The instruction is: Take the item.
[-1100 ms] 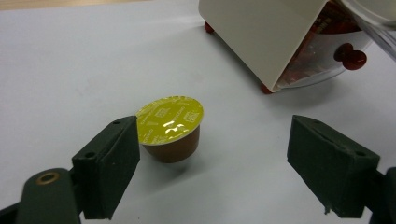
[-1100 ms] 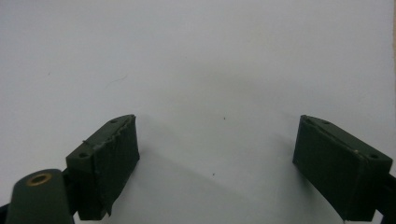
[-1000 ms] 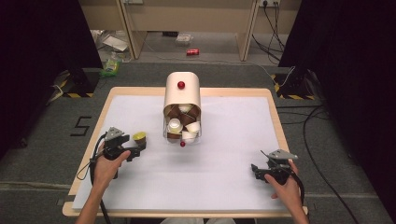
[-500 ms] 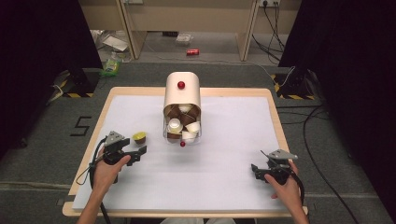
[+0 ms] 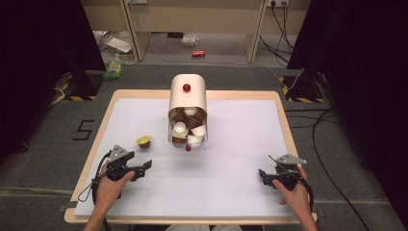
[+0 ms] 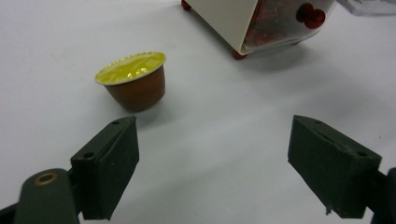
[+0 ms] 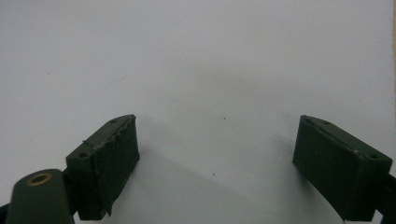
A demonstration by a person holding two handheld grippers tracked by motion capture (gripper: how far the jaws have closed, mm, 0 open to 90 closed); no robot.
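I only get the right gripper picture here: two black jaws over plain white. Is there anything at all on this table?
Observer: Yes. A cream dispenser full of coffee capsules stands at the middle of the table's far side.
Operator: Anything lying loose?
Observer: One capsule with a yellow lid sits upright on the table, apart from the dispenser.
Operator: Is anyone holding it?
Observer: No. The left gripper is wide open just short of it, touching nothing.
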